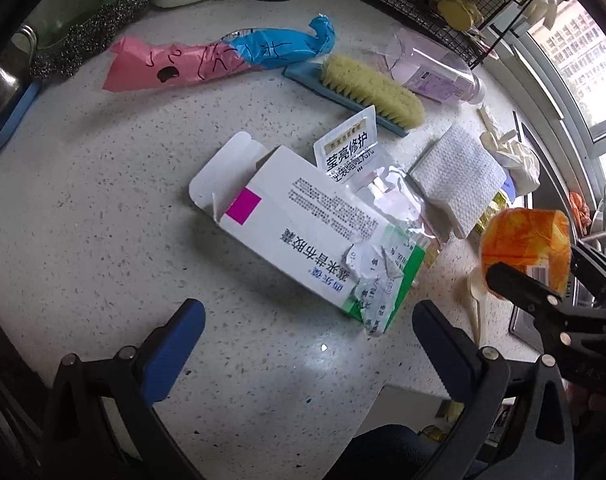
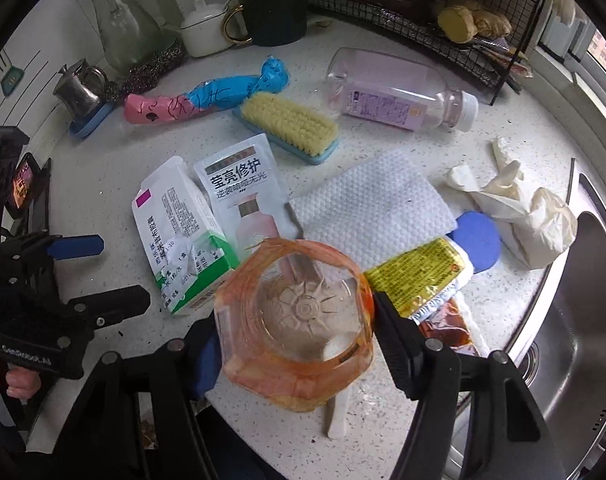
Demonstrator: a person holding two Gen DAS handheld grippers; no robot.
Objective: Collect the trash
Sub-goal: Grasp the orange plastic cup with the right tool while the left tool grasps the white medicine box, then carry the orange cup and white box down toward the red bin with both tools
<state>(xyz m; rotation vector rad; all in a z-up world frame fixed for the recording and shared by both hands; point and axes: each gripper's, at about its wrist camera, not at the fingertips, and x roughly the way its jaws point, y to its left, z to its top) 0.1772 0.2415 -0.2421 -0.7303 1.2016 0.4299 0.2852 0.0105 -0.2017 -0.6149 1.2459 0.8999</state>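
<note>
**Right gripper holds orange cup, left gripper spread over box**

Left wrist view: left gripper [image 1: 307, 322] fingers spread wide, nothing between them, hovering over the speckled counter [image 1: 83, 208]. Just ahead lies a torn medicine box [image 1: 299, 228], flap open, pink square on its side. A white sachet [image 1: 349, 150] leans on the box's far edge, crumpled foil wrapper [image 1: 391, 200] beside it. A folded paper towel [image 1: 459, 172] is right of those. Farther back: brush [image 1: 367, 90] with blue base, pink and blue bag [image 1: 219, 56] rolled long, clear bottle [image 1: 435, 72] on its side. A crumpled glove [image 1: 515, 152] sits near the window side. At right edge the right gripper [image 1: 533, 272] pinches an orange cup [image 1: 525, 244], lifted off the counter.

Right wrist view: right gripper [image 2: 295, 340] fingers pressed on both sides of the orange cup [image 2: 299, 328], seen from its open mouth, clear with orange film. A white spoon [image 2: 337, 416] lies on the counter under the cup. Behind the cup: box [image 2: 179, 232], sachet [image 2: 243, 192], towel [image 2: 371, 204]. Yellow packet [image 2: 419, 276] lies right of the cup, touching a blue lid [image 2: 479, 240], with a red sauce packet [image 2: 447, 324] below it. Glove [image 2: 531, 208] sits by the sink [image 2: 575, 340] rim. Brush [image 2: 289, 126], bag [image 2: 207, 94] and bottle [image 2: 399, 92] line the back. The left gripper [image 2: 115, 272] shows at left, spread, holding nothing, a hand [image 2: 15, 380] on its grip. A dark mug [image 2: 275, 20] and a wire rack [image 2: 443, 8] stand at the rear
</note>
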